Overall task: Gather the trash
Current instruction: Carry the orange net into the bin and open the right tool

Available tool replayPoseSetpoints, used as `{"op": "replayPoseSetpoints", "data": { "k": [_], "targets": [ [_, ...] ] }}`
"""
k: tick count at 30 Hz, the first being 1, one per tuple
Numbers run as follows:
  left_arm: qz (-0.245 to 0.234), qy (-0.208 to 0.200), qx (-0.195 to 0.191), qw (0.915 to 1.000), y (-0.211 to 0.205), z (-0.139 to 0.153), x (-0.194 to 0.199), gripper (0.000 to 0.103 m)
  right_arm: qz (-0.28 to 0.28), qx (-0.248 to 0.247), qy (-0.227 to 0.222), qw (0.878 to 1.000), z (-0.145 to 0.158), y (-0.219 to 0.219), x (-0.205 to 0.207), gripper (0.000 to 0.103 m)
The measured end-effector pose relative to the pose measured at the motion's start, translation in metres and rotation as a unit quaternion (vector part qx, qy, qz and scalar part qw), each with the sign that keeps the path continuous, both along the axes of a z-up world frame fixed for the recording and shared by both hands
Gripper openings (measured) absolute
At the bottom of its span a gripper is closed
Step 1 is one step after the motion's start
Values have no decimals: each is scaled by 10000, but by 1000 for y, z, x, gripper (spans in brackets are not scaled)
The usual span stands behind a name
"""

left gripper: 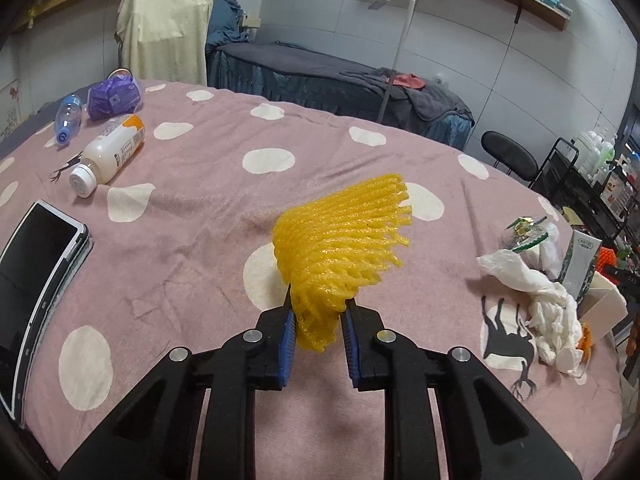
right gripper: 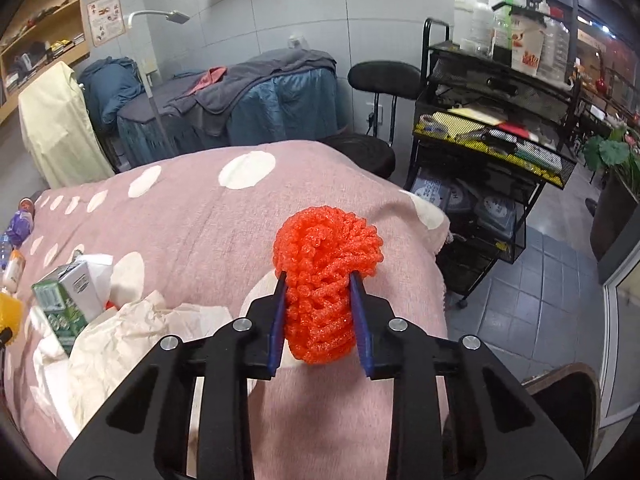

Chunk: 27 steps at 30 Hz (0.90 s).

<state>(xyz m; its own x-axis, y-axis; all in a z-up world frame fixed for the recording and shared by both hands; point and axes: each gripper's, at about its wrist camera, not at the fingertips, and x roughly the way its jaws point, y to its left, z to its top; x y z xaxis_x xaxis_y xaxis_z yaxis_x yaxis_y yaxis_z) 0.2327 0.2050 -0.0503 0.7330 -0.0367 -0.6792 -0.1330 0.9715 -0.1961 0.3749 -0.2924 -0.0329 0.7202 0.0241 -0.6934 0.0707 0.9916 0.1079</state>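
Note:
My left gripper (left gripper: 319, 300) is shut on a yellow foam fruit net (left gripper: 344, 240), which fans out above the pink spotted bedspread (left gripper: 192, 216). The net's lower end is squeezed between the blue pads (left gripper: 289, 328). In the right wrist view my right gripper (right gripper: 318, 280) is shut on an orange-red foam net (right gripper: 326, 272), bunched into a ball between its blue pads (right gripper: 278, 320). That net sits near the bed's right edge. A sliver of the yellow net (right gripper: 10, 312) shows at the far left of the right wrist view.
On the bedspread lie a white bottle with an orange label (left gripper: 110, 152), a clear blue-capped bottle (left gripper: 68, 118), a purple packet (left gripper: 114, 96), a tablet (left gripper: 36, 276), crumpled white paper and plastic (left gripper: 536, 292) and a green carton (right gripper: 66, 296). A black wire trolley (right gripper: 492, 152) and a stool (right gripper: 360, 156) stand beside the bed.

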Motion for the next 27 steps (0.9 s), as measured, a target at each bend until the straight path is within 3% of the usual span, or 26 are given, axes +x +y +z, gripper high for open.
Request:
{"op": "replayPoseSetpoints", "data": {
  "k": [7,15,27],
  "targets": [
    [-234,-381,-122,9989,-32,24,-31,20,115,-84,-460,9988,21,3,-53,29],
    [-740,-687,-100,9948,-85,44,-68,20,99,169,-828,9964,37,-10,-115,29],
    [-1288,-915,-183,9873,-145,50,-99,20,-3,315,-1004,9945,41,-28,-193,29]
  ]
}}
